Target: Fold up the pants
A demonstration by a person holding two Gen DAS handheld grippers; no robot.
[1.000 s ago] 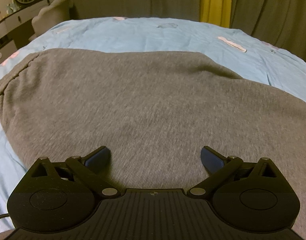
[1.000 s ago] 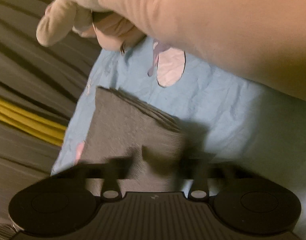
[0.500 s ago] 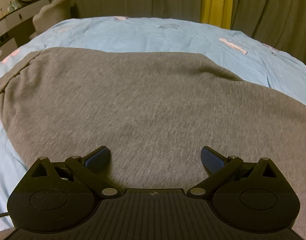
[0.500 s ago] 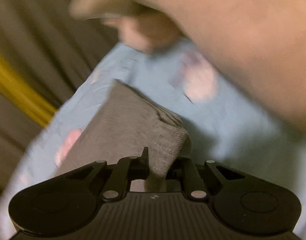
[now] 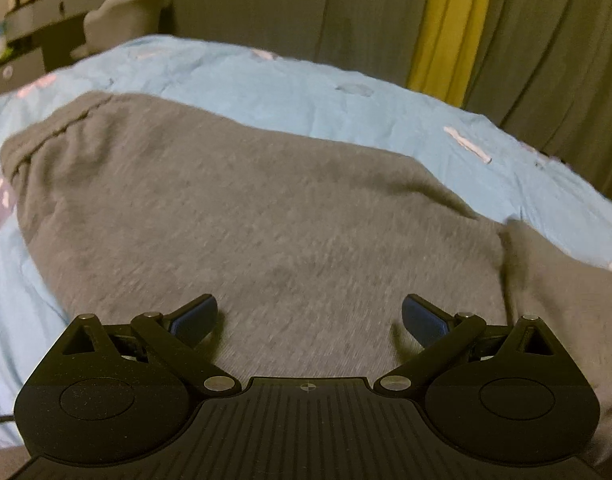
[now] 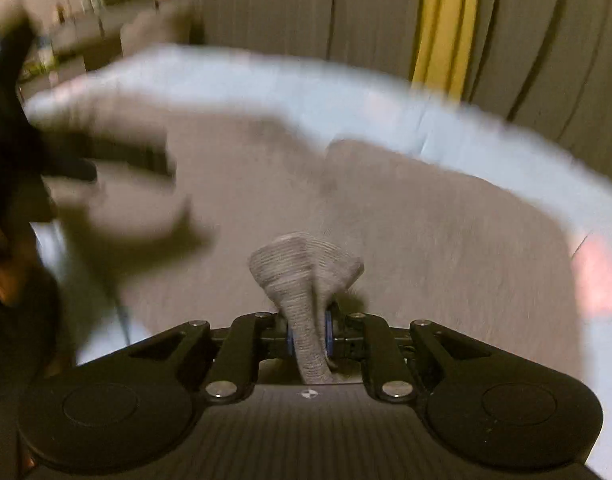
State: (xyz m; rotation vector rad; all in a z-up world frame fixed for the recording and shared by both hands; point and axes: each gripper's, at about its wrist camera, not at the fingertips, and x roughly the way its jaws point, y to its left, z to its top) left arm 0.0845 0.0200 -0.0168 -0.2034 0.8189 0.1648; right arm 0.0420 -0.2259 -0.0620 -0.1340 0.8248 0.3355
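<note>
The grey pants point(image 5: 266, 216) lie spread across the bed point(image 5: 306, 92), over its light blue cover with pale pink patches; their gathered waistband sits toward the bed's left edge, and the far long edge of the cloth runs slantwise down toward the right, with blue cover showing beyond it up to the far edge of the bed. At the right a second layer of the same grey cloth overlaps the flat part, its edge making a soft ridge.

The left gripper point(image 5: 309, 318) hangs just above the near part of the pants with its fingers point(image 5: 194, 316) spread wide apart; nothing lies between them, and only flat knit fabric shows beneath.

The right gripper point(image 6: 309, 334) has its fingers point(image 6: 328, 334) drawn in close on a ribbed cuff point(image 6: 306, 268) of the pants; the cuff bunches and fans out above the blue pads while the leg trails off below; the jaws have just eased open a touch, yet the cloth is pinched between them.

The right wrist view is badly smeared; a dark shape at its left edge is probably the other gripper and the hand behind it, though I cannot be sure.

Behind the bed hang grey curtains point(image 5: 266, 4) with one yellow panel point(image 5: 446, 28); a dresser point(image 5: 34, 20) and a padded chair point(image 5: 122, 12) stand past the far left corner.
</note>
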